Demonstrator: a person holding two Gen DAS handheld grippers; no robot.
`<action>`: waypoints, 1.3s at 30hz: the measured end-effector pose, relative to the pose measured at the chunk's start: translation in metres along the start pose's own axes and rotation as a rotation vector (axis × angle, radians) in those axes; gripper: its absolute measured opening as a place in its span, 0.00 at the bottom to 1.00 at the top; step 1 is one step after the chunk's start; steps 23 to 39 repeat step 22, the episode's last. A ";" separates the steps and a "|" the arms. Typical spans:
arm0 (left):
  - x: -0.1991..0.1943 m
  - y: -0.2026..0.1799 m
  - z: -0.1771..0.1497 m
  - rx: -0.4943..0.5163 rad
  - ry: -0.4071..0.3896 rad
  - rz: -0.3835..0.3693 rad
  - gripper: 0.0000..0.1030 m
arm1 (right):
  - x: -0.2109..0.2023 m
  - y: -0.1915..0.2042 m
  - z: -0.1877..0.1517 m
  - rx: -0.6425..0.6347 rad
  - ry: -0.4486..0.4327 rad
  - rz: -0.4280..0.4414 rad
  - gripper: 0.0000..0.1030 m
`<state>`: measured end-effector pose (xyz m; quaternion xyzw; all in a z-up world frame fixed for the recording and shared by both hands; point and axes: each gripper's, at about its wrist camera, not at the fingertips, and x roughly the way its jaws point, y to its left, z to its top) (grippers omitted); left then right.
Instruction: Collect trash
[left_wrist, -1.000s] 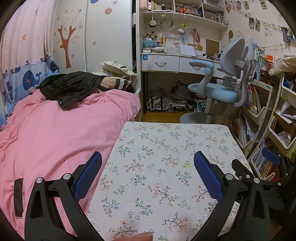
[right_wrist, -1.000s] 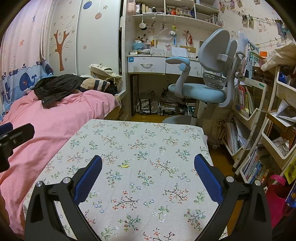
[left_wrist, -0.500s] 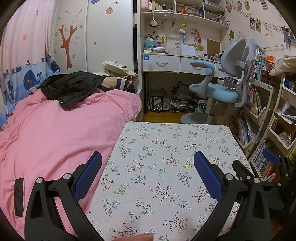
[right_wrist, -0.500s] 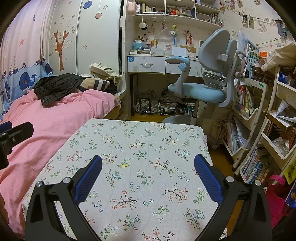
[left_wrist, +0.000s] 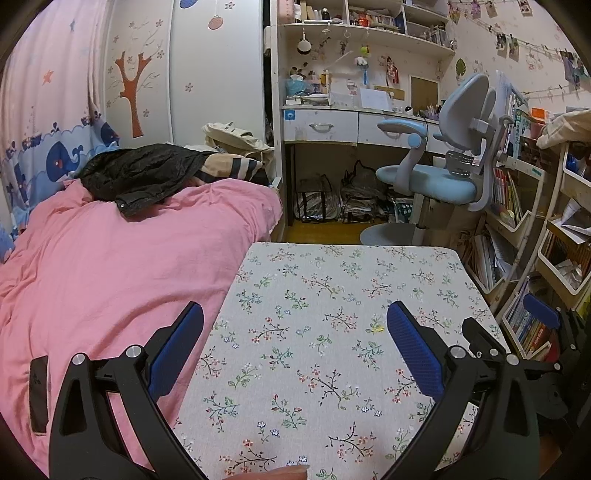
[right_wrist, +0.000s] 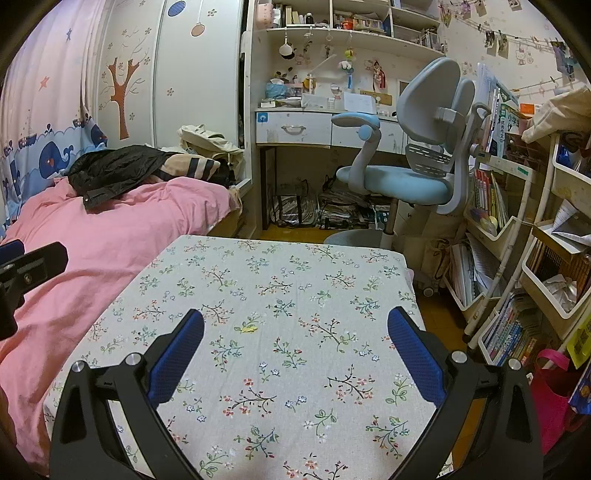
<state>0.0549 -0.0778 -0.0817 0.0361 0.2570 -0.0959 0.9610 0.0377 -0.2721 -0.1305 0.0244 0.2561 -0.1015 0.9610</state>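
Observation:
A small yellow scrap (right_wrist: 248, 328) lies on the flower-print tablecloth (right_wrist: 295, 280), ahead of my right gripper (right_wrist: 295, 321) and slightly left of its centre. It also shows in the left wrist view (left_wrist: 376, 327), just left of my left gripper's right fingertip. My left gripper (left_wrist: 295, 317) is open and empty above the table's left side. My right gripper is open and empty above the table's near half. The right gripper's blue fingertip (left_wrist: 541, 314) shows at the right of the left wrist view. The left gripper's body (right_wrist: 26, 269) shows at the left edge of the right wrist view.
A bed with a pink cover (left_wrist: 110, 266) adjoins the table's left side, with a black jacket (left_wrist: 136, 173) on it. A blue desk chair (right_wrist: 413, 177) and a desk (right_wrist: 314, 125) stand beyond the table. Bookshelves (right_wrist: 491, 206) and a pink bag (right_wrist: 554, 391) are at the right.
Both views have shifted very slightly; the grippers stay open and hold nearly the same place over the table. The yellow scrap has not moved.

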 end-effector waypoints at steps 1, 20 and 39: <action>-0.001 0.000 0.000 -0.001 -0.002 0.000 0.93 | 0.000 -0.001 0.000 0.000 0.002 0.000 0.93; 0.022 0.016 -0.007 -0.052 0.140 -0.005 0.93 | 0.009 -0.005 -0.003 -0.011 0.049 -0.018 0.93; 0.025 0.019 -0.007 -0.058 0.149 0.008 0.93 | 0.010 -0.004 -0.003 -0.014 0.052 -0.024 0.93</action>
